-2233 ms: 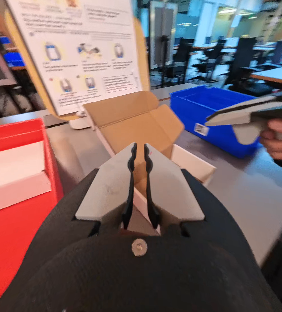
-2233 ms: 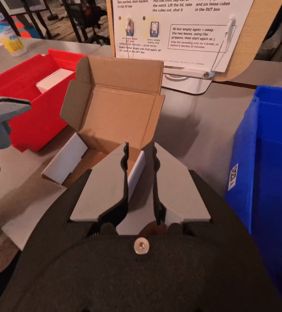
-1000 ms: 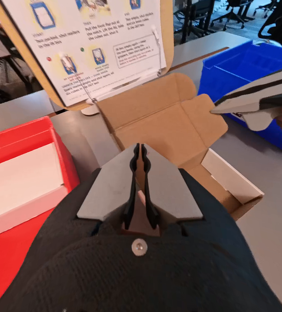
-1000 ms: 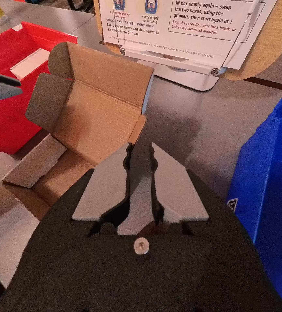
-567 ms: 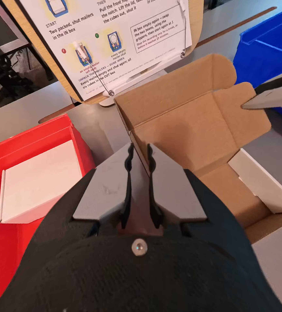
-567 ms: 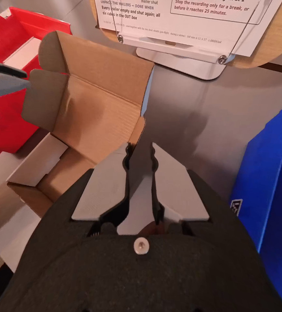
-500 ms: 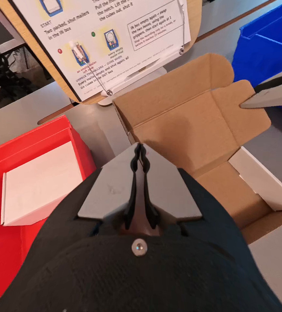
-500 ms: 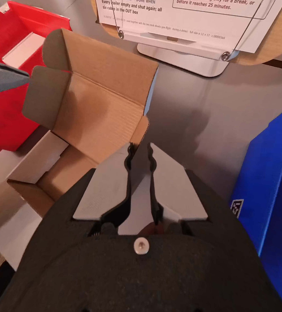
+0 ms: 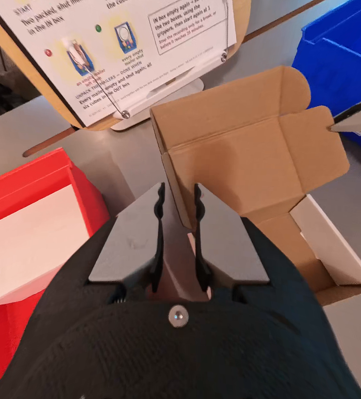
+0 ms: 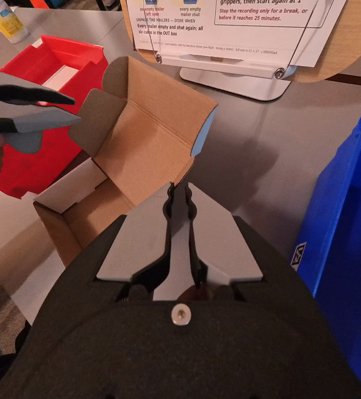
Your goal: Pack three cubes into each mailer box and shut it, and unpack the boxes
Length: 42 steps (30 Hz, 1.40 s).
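An open mailer box (image 9: 330,248), white outside and brown inside, lies on the grey table with its lid (image 9: 229,155) standing up. No cube shows inside. My left gripper (image 9: 178,187) is open, its fingers straddling the edge of the lid's left flap. It also shows in the right wrist view (image 10: 77,109), jaws apart at that flap. My right gripper (image 10: 178,185) is nearly closed, with only a narrow gap, at the lid's (image 10: 149,138) right edge. In the left wrist view the right gripper (image 9: 356,121) has its tip pinched on the right flap's edge.
A red bin (image 9: 24,172) at the left holds a shut white mailer (image 9: 30,233). A blue bin (image 9: 337,64) stands at the right, close to my right gripper (image 10: 348,194). An instruction board (image 9: 114,54) on a white stand is behind the box. A bottle (image 10: 6,23) stands far left. The tips of one gripper are about 15 cm away from the tips of the other.
My left gripper was shut and has opened, with the lid's left flap edge now between its fingers. My right gripper's jaws have narrowed. Both have moved closer to the lid.
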Available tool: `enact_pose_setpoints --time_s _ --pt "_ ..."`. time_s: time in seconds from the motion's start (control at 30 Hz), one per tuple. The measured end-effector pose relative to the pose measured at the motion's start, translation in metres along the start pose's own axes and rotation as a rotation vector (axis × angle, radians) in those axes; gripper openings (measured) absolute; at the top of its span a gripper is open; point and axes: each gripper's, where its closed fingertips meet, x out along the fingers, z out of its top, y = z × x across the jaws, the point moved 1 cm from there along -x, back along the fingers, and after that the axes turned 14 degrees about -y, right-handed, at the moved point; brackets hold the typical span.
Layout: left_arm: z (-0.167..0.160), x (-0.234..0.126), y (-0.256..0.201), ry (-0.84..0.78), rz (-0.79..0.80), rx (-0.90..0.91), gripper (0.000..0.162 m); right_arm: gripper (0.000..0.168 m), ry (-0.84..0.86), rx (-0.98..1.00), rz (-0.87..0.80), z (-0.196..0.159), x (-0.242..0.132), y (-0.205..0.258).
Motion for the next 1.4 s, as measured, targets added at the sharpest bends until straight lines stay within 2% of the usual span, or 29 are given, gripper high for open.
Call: enact_pose_setpoints --time_s 0.03,0.13,0.4,0.6,0.7,0.87,1.03,1.1,1.27,1.4 --pt "-0.002 0.004 0.000 0.016 0.002 0.008 0.024 0.006 -0.002 0.002 0.002 0.000 0.000 0.001" --pt "-0.004 0.011 0.002 0.031 0.024 0.056 0.000 0.005 -0.009 0.009 0.020 0.000 0.001 0.004" --pt "-0.010 0.005 -0.010 0.006 -0.041 0.031 0.000 0.004 -0.045 -0.008 0.062 -0.003 0.006 0.015" --pt "-0.026 -0.009 -0.021 0.000 -0.092 -0.037 0.000 0.004 -0.033 -0.021 0.069 -0.016 0.012 0.020" --pt "-0.026 -0.014 -0.038 -0.018 -0.149 -0.063 0.000 0.004 -0.042 -0.025 0.095 -0.017 0.017 0.029" --pt "-0.013 -0.026 -0.038 -0.085 -0.110 0.012 0.000 0.006 -0.066 -0.048 0.055 -0.009 0.014 0.025" --pt "0.003 -0.063 -0.052 -0.213 -0.152 0.007 0.000 0.013 -0.072 -0.053 0.049 -0.008 0.006 0.023" --pt "-0.006 -0.072 -0.063 -0.186 -0.171 0.074 0.000 0.015 -0.059 -0.057 0.054 -0.011 0.005 0.025" --pt "-0.020 -0.082 -0.077 -0.138 -0.183 0.292 0.013 0.016 -0.090 -0.096 0.098 -0.009 -0.006 0.040" --pt "-0.030 -0.085 -0.099 -0.072 -0.324 0.278 0.013 0.016 -0.105 -0.134 0.121 -0.008 -0.018 0.049"
